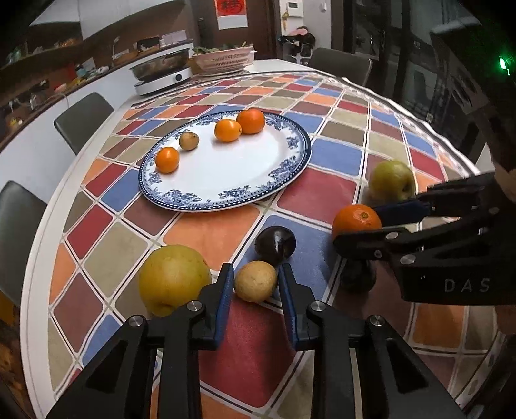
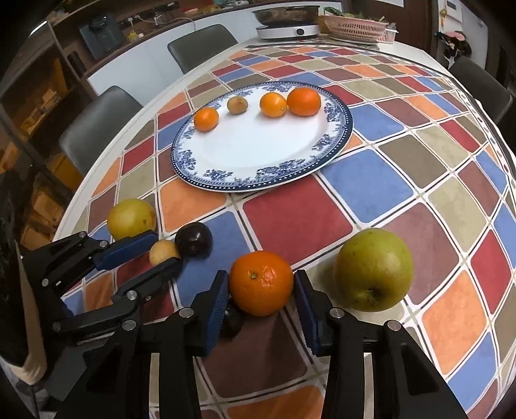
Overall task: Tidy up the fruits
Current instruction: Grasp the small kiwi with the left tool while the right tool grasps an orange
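On the bench, the left gripper (image 1: 255,283) has its jaws closed on a small yellow fruit (image 1: 255,281); the right gripper (image 2: 260,288) clamps an orange (image 2: 261,283). Both should lift straight up, clearing neighbouring fruit, toward the plate (image 1: 292,175).

My left wrist camera rides just behind its own left gripper (image 1: 255,280), tilted steeply down at the tablecloth (image 1: 303,196), close to the fruit, with the blue-and-white plate (image 1: 225,167) at 12 o'clock and the right gripper (image 1: 361,222) entering at 3 o'clock. My right wrist camera sits likewise behind its gripper (image 2: 261,287), facing the same way, with the plate (image 2: 258,151) at 12 o'clock and the left gripper (image 2: 163,251) at 9 o'clock. Both views share the plate, the tablecloth (image 2: 364,190) and the induction cooker (image 1: 161,77) (image 2: 287,30) far back.
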Demonstrator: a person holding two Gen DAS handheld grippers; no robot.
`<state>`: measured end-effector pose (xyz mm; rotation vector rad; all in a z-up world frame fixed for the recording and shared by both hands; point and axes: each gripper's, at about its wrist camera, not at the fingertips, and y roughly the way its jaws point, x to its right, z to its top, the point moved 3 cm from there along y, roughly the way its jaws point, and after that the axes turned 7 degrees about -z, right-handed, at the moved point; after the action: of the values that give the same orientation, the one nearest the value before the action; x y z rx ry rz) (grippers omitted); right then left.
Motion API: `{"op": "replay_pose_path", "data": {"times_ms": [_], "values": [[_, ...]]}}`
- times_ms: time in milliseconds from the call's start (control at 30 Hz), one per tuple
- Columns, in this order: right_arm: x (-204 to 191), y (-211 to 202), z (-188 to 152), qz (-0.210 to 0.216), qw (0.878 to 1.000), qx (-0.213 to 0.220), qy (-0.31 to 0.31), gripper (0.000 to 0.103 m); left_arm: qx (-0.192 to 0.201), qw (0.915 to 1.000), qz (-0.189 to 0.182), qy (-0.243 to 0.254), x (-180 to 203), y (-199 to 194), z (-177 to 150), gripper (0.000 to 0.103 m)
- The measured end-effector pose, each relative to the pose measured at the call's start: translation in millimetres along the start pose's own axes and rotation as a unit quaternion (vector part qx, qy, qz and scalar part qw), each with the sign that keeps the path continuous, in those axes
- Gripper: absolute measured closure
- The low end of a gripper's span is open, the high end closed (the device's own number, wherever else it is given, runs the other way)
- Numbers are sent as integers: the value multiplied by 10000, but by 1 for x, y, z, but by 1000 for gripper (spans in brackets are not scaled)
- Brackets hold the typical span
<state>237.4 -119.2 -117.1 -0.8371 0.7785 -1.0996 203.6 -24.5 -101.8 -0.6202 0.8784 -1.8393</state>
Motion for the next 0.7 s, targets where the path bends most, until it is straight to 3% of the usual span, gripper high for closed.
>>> {"op": "replay_pose_path", "data": {"times_ms": [367, 700], "values": [[-4, -33, 4, 117, 9992, 393, 9, 61, 462, 9979, -288, -351, 0, -40, 15, 74], [-2, -63, 33, 90, 9965, 832, -60, 61, 780, 9959, -319, -324, -11, -60, 49, 74]]}}
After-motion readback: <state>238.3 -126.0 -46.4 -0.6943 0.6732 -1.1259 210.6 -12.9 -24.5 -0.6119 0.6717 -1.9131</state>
